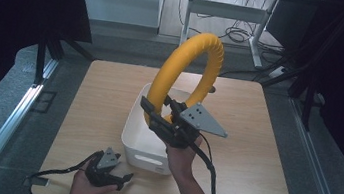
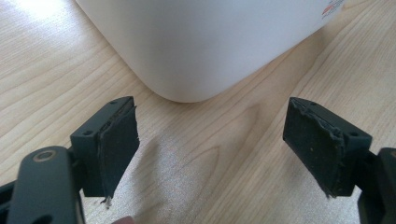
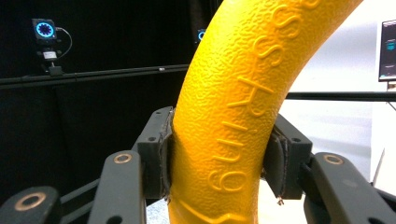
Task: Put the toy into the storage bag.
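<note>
Right tongs [image 1: 164,121] clamp yellow ring [image 1: 188,74] low on its curve, upright above white bin [image 1: 141,143]. Left tongs [image 1: 114,172] gape empty on table [image 1: 255,138] beside bin. Risk: top-heavy ring pivots in pads, tips, clips bin rim.

The yellow ring [image 1: 190,74] hides part of the white bin's [image 1: 140,138] far rim in the high view, and the right gripper [image 1: 159,118] covers the ring's lowest stretch. In the right gripper view the ring runs off the top and bottom edges. In the left gripper view the bin is cut off by the top edge.
</note>
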